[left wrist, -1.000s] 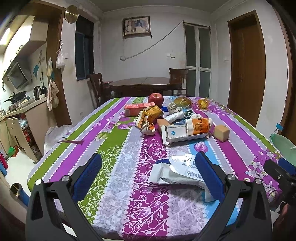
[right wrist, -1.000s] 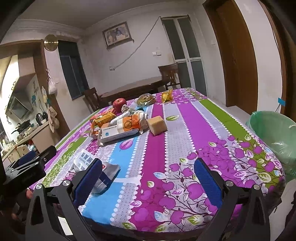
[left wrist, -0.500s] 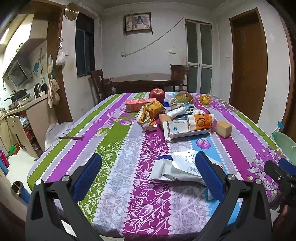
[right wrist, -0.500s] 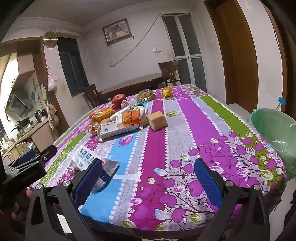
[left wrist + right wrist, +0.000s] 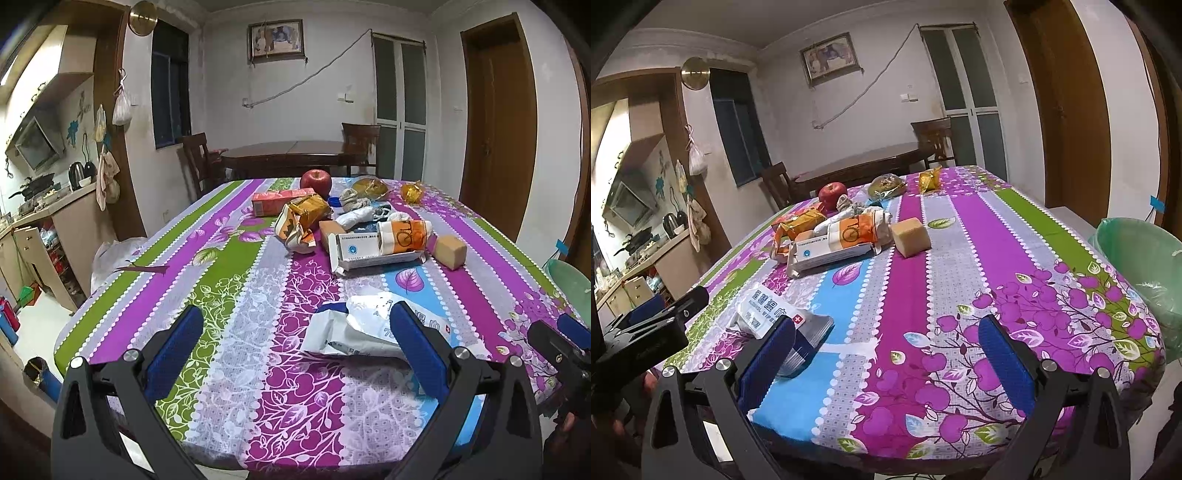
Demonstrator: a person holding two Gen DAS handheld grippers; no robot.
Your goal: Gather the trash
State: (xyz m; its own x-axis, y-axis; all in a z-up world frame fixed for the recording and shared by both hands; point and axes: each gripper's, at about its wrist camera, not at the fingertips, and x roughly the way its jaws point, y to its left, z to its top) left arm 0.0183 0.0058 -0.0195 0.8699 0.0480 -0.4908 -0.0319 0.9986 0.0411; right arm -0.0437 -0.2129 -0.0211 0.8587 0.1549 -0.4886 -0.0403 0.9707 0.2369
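Note:
A crumpled white wipes packet (image 5: 354, 328) (image 5: 772, 314) lies near the table's front edge, just ahead of my left gripper (image 5: 295, 347), which is open and empty. My right gripper (image 5: 886, 350) is open too, hovering over the front right of the flowered tablecloth (image 5: 960, 280). Farther back lies a heap of trash: a white carton (image 5: 369, 253) (image 5: 827, 254), an orange cup wrapper (image 5: 404, 236) (image 5: 853, 230), a torn yellow wrapper (image 5: 301, 221) and a red carton (image 5: 280, 201). A green-lined bin (image 5: 1141, 266) (image 5: 570, 280) stands beside the table's right edge.
A red apple (image 5: 316, 181) (image 5: 832, 194), a tan block (image 5: 448, 251) (image 5: 910, 236), a bread bag (image 5: 886, 184) and a gold wrapper (image 5: 930, 179) sit on the table. Behind it are a dark table (image 5: 291, 153) and chairs. A kitchen counter (image 5: 44, 210) runs along the left.
Both grippers have drifted slightly forward over the table edge; the wipes packet sits a little nearer the left gripper's right finger. Jaws stay open and nothing was picked up.

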